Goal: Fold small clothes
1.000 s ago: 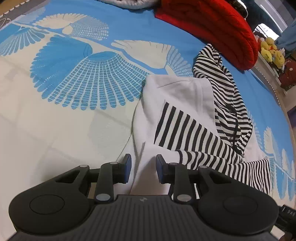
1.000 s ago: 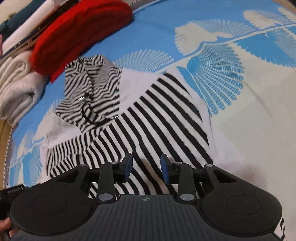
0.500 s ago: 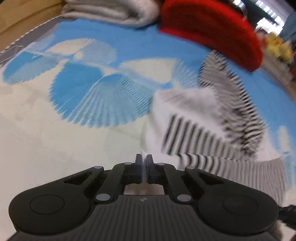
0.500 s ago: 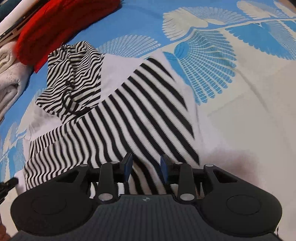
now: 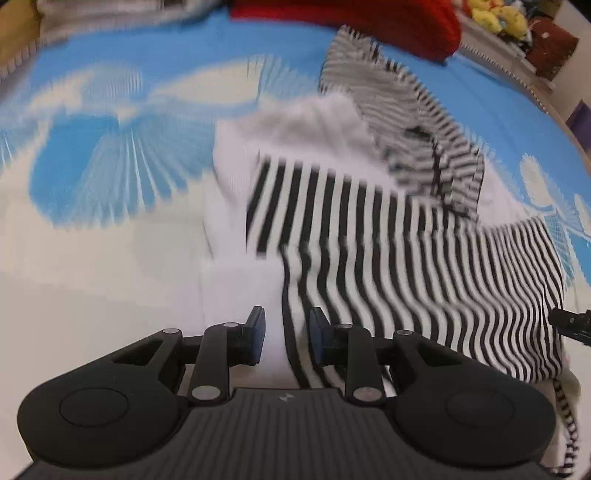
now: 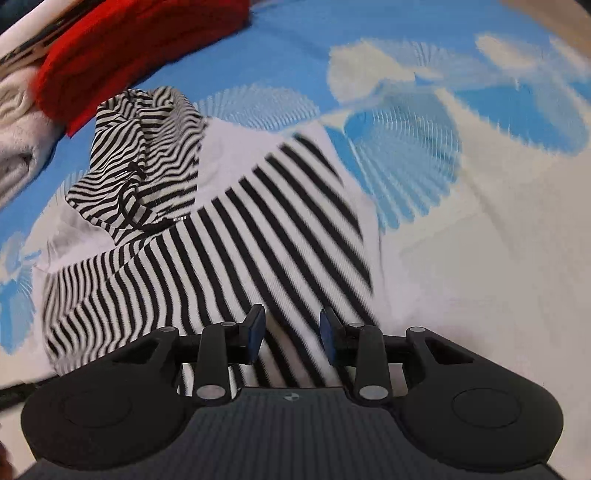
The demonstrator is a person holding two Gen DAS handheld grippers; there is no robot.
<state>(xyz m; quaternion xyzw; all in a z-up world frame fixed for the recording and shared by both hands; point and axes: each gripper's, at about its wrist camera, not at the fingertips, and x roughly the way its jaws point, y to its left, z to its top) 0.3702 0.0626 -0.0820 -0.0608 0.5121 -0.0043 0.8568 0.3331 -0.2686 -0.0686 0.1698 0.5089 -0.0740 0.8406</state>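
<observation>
Stripes everywhere: the black-and-white striped hoodie is lying partly folded on the blue and cream fan-print bedspread, roughly in the middle of it. Its long axis runs from the hood end, up near the red knit blanket, down toward the hem end right by the grippers, so the hood points away from the cameras. White inside fabric shows along one edge where a flap has been turned over.

Left gripper has its fingers a little apart; they've just been opening, and the edge where the white panel meets the stripes sits in the gap between them, though I can't see the pads actually pressing on it. Right gripper has its fingers spread moderately over the striped body, cloth under the gap, nothing pinched as far as I can tell.

View differences: the left wrist view is quite blurred but shows the yellow plush toys on a shelf past the bed, plus a bit of the other gripper's black tip poking in at the right edge. The right wrist view is sharper on the hood, with its black drawstring, and it also catches the folded white blanket beside the red one.
</observation>
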